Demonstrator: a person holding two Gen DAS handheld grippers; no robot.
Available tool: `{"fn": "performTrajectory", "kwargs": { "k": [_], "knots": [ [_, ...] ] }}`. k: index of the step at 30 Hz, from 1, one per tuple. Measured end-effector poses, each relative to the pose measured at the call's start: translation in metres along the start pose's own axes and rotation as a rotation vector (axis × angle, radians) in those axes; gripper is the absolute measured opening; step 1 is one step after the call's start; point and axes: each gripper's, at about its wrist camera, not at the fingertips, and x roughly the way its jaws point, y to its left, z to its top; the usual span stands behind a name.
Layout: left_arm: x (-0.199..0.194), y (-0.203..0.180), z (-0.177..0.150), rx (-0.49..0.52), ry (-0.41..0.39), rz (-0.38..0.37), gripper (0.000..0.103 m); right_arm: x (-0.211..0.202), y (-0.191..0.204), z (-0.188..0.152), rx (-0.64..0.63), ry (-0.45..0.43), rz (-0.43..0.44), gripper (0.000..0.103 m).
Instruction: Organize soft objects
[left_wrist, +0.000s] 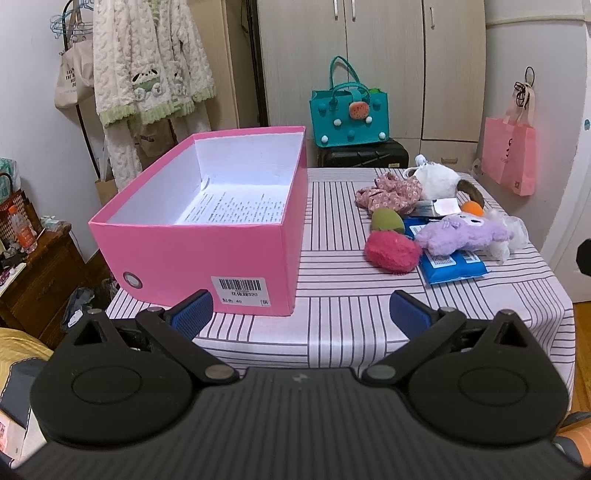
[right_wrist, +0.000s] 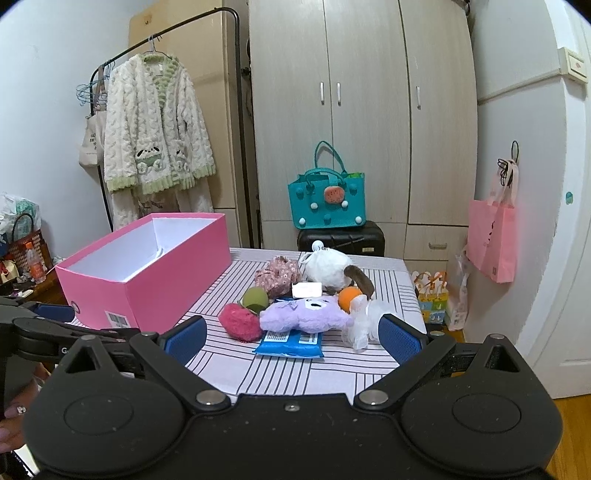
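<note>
A bedroom with beige wardrobes holds a small table (left_wrist: 332, 332) under a striped cloth. An open pink shoebox (left_wrist: 207, 236) stands along the tabletop's left edge, with only a printed paper sheet (left_wrist: 236, 206) on its floor. Near the right edge the soft things lie heaped: a purple plush toy (right_wrist: 306, 314) on a blue wipes pack (right_wrist: 291, 343), a red fuzzy ball (right_wrist: 240, 321) touching a green ball (right_wrist: 255, 297), a floral scrunchie (right_wrist: 279, 277), and a white plush (right_wrist: 328, 267). The left gripper (left_wrist: 301, 312) and right gripper (right_wrist: 291, 334) hover at the near edge, fingers spread apart, holding nothing.
</note>
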Motion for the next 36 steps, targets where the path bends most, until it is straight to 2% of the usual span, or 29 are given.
{"fn": "performTrajectory", "kwargs": {
  "k": [10, 21, 36],
  "knots": [
    [-0.008, -0.005, -0.004, 0.035, -0.085, 0.015, 0.103, -0.002, 0.002, -0.002, -0.026, -0.046, -0.008, 0.101],
    [-0.013, 0.001, -0.011, 0.002, -0.146, -0.004, 0.103, -0.005, 0.006, -0.006, -0.056, -0.090, -0.006, 0.101],
    [-0.014, 0.003, -0.014, -0.004, -0.151, -0.005, 0.103, -0.008, 0.005, -0.009, -0.058, -0.100, -0.009, 0.102]
  ]
}}
